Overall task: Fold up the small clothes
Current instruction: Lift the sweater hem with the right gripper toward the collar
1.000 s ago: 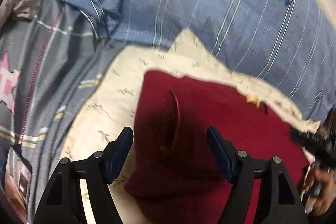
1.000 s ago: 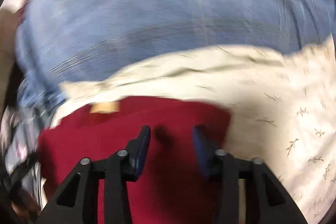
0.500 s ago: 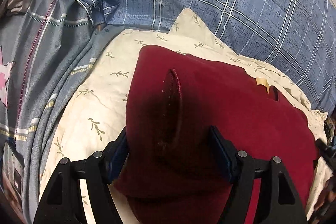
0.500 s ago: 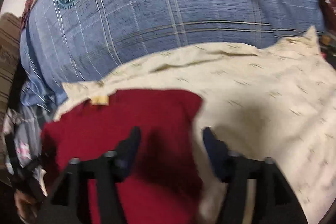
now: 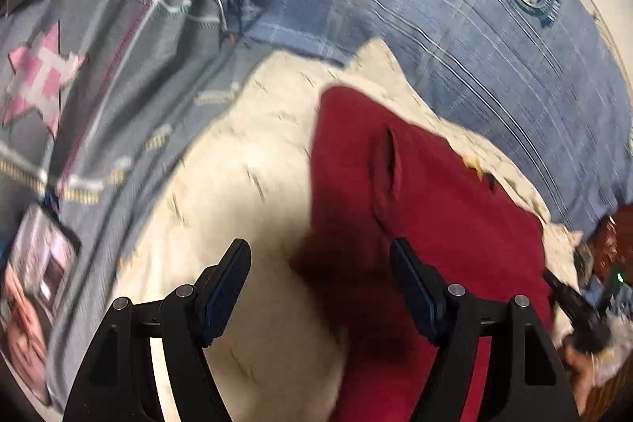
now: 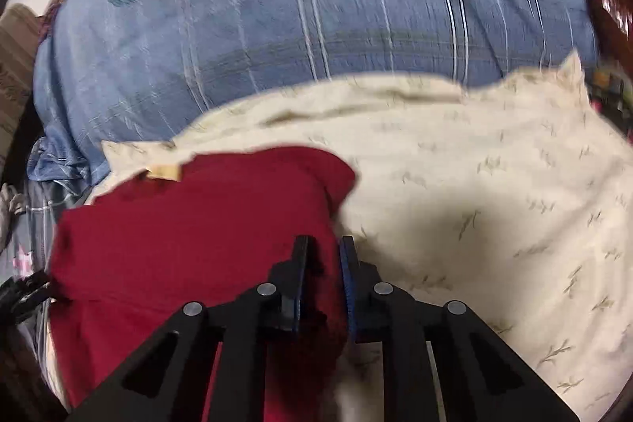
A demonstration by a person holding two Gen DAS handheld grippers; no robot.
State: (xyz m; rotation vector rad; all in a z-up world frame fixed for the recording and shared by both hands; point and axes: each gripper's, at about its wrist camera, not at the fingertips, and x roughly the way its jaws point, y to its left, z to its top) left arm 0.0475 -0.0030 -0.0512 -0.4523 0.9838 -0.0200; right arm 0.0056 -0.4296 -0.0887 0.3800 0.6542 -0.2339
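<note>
On cream cloth [image 6: 494, 184]: folded red garment [image 6: 190, 224], edge w/ right hand-held gripper [image 6: 322, 256] closing, probably pinched; left hand-held gripper [image 5: 320, 260] wide, empty.

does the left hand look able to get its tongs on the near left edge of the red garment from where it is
Probably yes. The left tongs stand open right above that edge of the red garment, with only the cream leaf-print cloth beneath and nothing lying between. The right tongs are closing on its other edge.

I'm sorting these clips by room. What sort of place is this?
Most likely a bedroom, with the work done on a bed: a blue plaid pillow, a grey quilt and a cream sheet under the red garment.
</note>
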